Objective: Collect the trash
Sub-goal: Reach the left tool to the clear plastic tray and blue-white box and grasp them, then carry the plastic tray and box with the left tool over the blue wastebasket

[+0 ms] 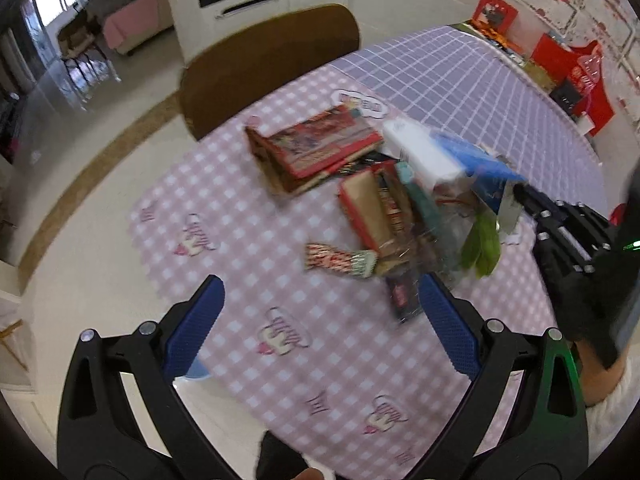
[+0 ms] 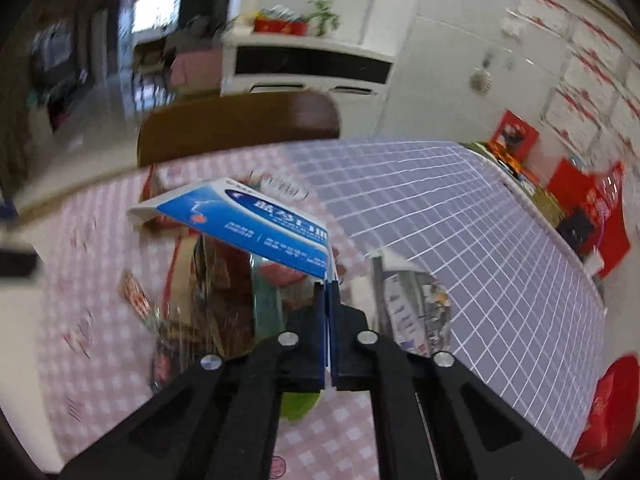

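A pile of trash lies on the pink checked tablecloth [image 1: 280, 360]: a red printed carton [image 1: 320, 148], a brown and red box [image 1: 368, 216], a red-and-white candy wrapper [image 1: 336, 260], green wrapping [image 1: 482, 246] and a dark packet [image 1: 404, 300]. My right gripper [image 2: 326, 286] is shut on the edge of a blue and white box [image 2: 256, 220], which tilts up over the pile. In the left wrist view that box [image 1: 432, 156] sits at the pile's far right with the right gripper [image 1: 518, 192] on its corner. My left gripper [image 1: 320, 284] is open above the cloth, just short of the pile.
A brown chair [image 1: 268, 64] stands at the table's far edge. The far half of the table has a lavender grid cloth [image 2: 460, 232]. Red boxes and bags [image 1: 576, 76] line the wall side. A red bag [image 2: 612, 400] lies at the near right.
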The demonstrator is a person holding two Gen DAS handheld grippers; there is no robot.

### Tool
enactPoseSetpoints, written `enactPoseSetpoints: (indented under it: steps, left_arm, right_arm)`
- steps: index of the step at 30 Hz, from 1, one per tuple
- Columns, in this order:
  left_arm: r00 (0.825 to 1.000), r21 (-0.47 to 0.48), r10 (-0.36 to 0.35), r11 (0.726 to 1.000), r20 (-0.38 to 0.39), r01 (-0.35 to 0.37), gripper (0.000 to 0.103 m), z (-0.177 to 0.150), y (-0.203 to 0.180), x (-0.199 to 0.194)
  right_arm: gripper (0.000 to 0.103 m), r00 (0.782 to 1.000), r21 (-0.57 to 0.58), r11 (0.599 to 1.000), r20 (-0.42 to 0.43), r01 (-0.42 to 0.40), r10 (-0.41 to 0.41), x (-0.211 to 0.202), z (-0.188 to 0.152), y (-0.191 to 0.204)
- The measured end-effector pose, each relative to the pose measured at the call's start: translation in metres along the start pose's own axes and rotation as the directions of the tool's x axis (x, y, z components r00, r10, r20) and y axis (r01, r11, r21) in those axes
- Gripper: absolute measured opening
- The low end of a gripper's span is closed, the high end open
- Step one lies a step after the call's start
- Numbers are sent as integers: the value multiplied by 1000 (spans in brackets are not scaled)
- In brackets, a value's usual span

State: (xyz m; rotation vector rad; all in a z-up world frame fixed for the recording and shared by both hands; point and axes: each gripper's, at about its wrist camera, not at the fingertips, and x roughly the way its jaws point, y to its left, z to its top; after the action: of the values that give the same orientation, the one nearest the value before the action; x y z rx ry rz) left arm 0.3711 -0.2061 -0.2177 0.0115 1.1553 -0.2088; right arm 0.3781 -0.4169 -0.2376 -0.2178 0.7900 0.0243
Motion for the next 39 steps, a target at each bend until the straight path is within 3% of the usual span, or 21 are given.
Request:
enactPoseSetpoints:
  steps: [5, 9, 17, 26, 29, 30, 39]
  left_arm:
    - [996, 10, -86, 996, -26, 86, 95, 8, -10, 17]
    - [983, 48, -144, 987, -114, 150, 95, 3, -21, 45]
    - [964, 56, -175, 980, -200, 189, 95, -3, -44, 97]
    - [950, 2, -208, 977, -231, 215, 79, 0, -51, 125]
    - [942, -12, -236, 971, -239, 240, 62, 2, -52, 129]
    - [941, -21, -245, 969, -234, 247, 52, 2, -52, 128]
    - [941, 23, -292, 954, -168, 300, 43, 1, -60, 85]
  right_arm:
    - [2, 1000, 100, 995, 2, -13, 13, -26, 15, -23]
    - [2, 999, 155, 988, -31, -23, 28, -38, 11, -31]
    - [2, 995, 226, 974, -89, -20, 41, -38, -16, -35]
    - [2, 994, 278, 960, -85, -41, 67, -37, -25, -50]
    - [2, 994, 286, 957, -83, -52, 78, -37, -26, -52]
    - [2, 993, 287, 957, -82, -53, 80, -37, -27, -53]
    - [2, 996, 290, 956, -49, -53, 71, -52, -22, -63]
